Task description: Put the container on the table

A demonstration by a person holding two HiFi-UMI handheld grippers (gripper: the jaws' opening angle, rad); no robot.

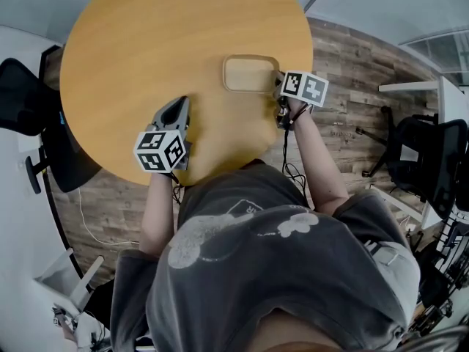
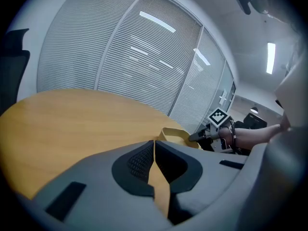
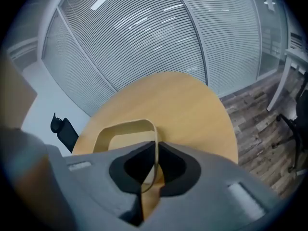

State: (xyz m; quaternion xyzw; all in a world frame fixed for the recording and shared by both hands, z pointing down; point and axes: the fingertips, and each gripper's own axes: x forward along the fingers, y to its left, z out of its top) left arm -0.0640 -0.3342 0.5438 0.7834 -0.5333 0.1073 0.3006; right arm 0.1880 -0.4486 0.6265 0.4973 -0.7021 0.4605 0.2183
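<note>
A shallow pale tan container (image 1: 249, 74) with rounded corners lies on the round wooden table (image 1: 146, 42), right of its middle. My right gripper (image 1: 278, 88) is shut on the container's near right rim; in the right gripper view the thin wall (image 3: 155, 141) runs between the closed jaws, with the container (image 3: 120, 131) stretching ahead. My left gripper (image 1: 178, 108) hovers over the table's near edge, left of the container, shut and holding nothing. In the left gripper view its jaws (image 2: 154, 147) meet, and beyond them are the container (image 2: 174, 134) and the right gripper (image 2: 199, 136).
A black office chair (image 1: 22, 97) stands left of the table and another (image 1: 429, 152) at the right, beside a white desk (image 1: 447, 86). Glass walls with blinds (image 3: 159, 37) lie behind the table. The floor is wood plank (image 1: 352, 72).
</note>
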